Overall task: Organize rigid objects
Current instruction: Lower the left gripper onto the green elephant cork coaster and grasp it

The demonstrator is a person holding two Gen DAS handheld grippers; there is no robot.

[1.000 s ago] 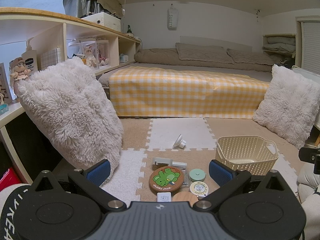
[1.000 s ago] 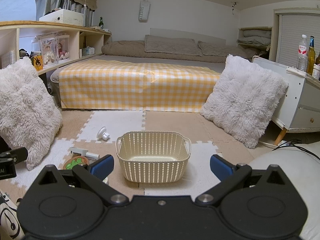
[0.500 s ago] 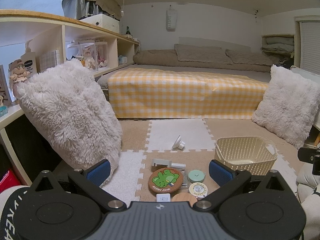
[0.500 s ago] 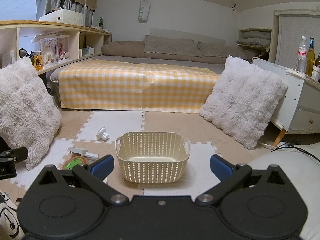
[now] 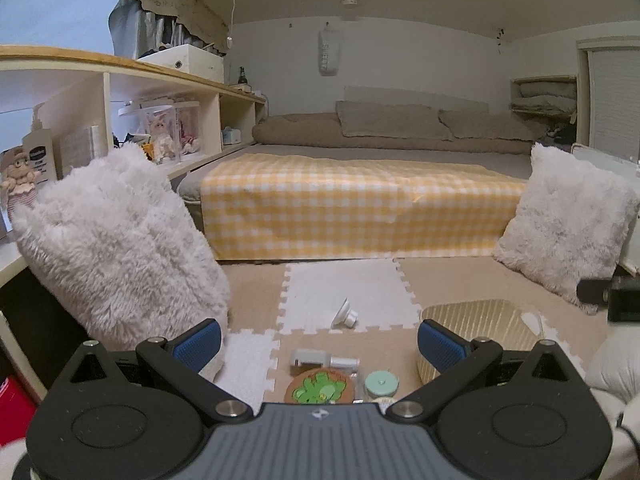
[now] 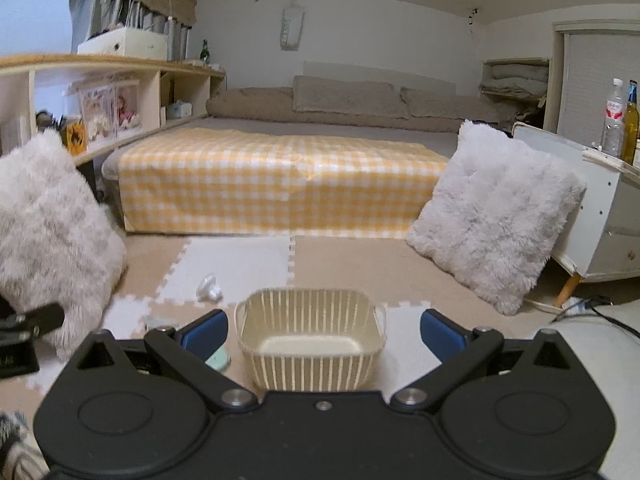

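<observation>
Left gripper (image 5: 320,342): jaws wide apart, nothing between them, held above the foam mat (image 5: 344,292). Right gripper (image 6: 323,330): also spread wide, empty, lined up on the cream basket (image 6: 310,338), which sits on the mat and looks empty.

Only the left view shows the small items clearly: round frog coaster (image 5: 320,388), mint round lid (image 5: 382,383) just beside it, a white and grey gadget (image 5: 324,358) behind them, a white knob (image 5: 345,314) farther out on the white tile.

Right view catches only the knob (image 6: 209,289) and a sliver of the lid (image 6: 219,360); the bottles (image 6: 622,120) on the white cabinet show only here.
</observation>
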